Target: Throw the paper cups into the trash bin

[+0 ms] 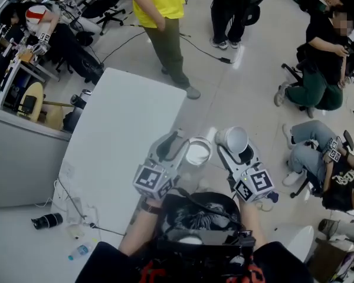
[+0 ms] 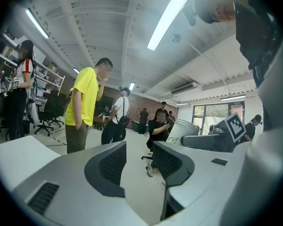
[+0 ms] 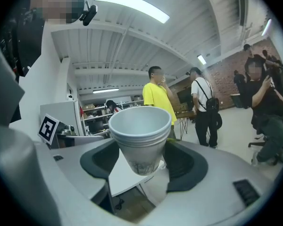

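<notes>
A stack of white paper cups (image 3: 140,135) sits between the jaws of my right gripper (image 3: 140,163), which is shut on its lower part, mouth tilted up. In the head view the cups (image 1: 232,139) stick out ahead of the right gripper (image 1: 236,150) at chest height. My left gripper (image 1: 180,141) is level with it on the left; its jaws (image 2: 139,161) stand a little apart with only floor between them. Between the two grippers, lower down, is a round white-lined container (image 1: 197,152) by the table corner; it looks like the trash bin.
A white table (image 1: 124,134) lies to the front left. A person in a yellow shirt (image 1: 159,16) stands beyond it. Several people sit on the floor at the right (image 1: 324,63). A bottle (image 1: 79,251) and a dark object (image 1: 47,220) lie at the lower left.
</notes>
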`<state>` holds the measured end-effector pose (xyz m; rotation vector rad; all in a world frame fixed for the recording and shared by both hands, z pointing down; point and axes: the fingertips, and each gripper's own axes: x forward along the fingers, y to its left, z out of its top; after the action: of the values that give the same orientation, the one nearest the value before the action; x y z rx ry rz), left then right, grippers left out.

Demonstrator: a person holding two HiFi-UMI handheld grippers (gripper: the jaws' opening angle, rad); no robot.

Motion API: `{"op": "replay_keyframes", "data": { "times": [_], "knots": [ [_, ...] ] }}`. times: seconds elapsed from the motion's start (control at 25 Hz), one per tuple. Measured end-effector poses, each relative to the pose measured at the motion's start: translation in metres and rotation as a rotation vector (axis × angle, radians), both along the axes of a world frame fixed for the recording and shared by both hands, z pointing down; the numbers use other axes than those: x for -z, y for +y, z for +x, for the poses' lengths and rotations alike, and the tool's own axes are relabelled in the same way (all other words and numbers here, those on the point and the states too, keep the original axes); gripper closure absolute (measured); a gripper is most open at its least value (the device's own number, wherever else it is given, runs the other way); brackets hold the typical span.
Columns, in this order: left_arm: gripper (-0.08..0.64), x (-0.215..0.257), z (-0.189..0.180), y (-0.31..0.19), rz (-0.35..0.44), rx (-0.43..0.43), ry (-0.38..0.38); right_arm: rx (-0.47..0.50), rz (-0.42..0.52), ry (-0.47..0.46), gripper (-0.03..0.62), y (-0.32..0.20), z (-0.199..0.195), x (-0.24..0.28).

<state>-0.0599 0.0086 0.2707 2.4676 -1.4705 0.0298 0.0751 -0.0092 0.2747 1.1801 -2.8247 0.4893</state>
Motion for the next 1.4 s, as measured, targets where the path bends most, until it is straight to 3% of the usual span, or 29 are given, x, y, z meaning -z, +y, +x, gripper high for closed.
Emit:
{"op": "replay_keyframes", "data": {
  "times": [0.28, 0.52, 0.92, 1.08, 1.4],
  "knots": [
    [0.393, -0.013, -0.002, 0.003, -0.042, -0.014, -0.008, 0.023, -0.069, 0.016, 0.276, 0.002, -0.004, -0.022],
    [0.393, -0.034, 0.019, 0.001, -0.087, -0.044, -0.025, 0.041, -0.112, 0.040, 0.276, -0.003, -0.001, -0.047],
    [0.393, -0.068, 0.035, -0.013, -0.128, -0.054, -0.155, 0.116, -0.205, 0.019, 0.276, -0.019, 0.000, -0.110],
    [0.395, -0.100, 0.040, -0.010, -0.157, -0.039, -0.186, 0.150, -0.220, 0.007, 0.276, -0.023, -0.002, -0.134],
    [0.396, -0.186, 0.039, -0.013, -0.224, -0.016, -0.231, 0.254, -0.287, 0.022, 0.276, -0.021, -0.031, -0.239]
  ]
}}
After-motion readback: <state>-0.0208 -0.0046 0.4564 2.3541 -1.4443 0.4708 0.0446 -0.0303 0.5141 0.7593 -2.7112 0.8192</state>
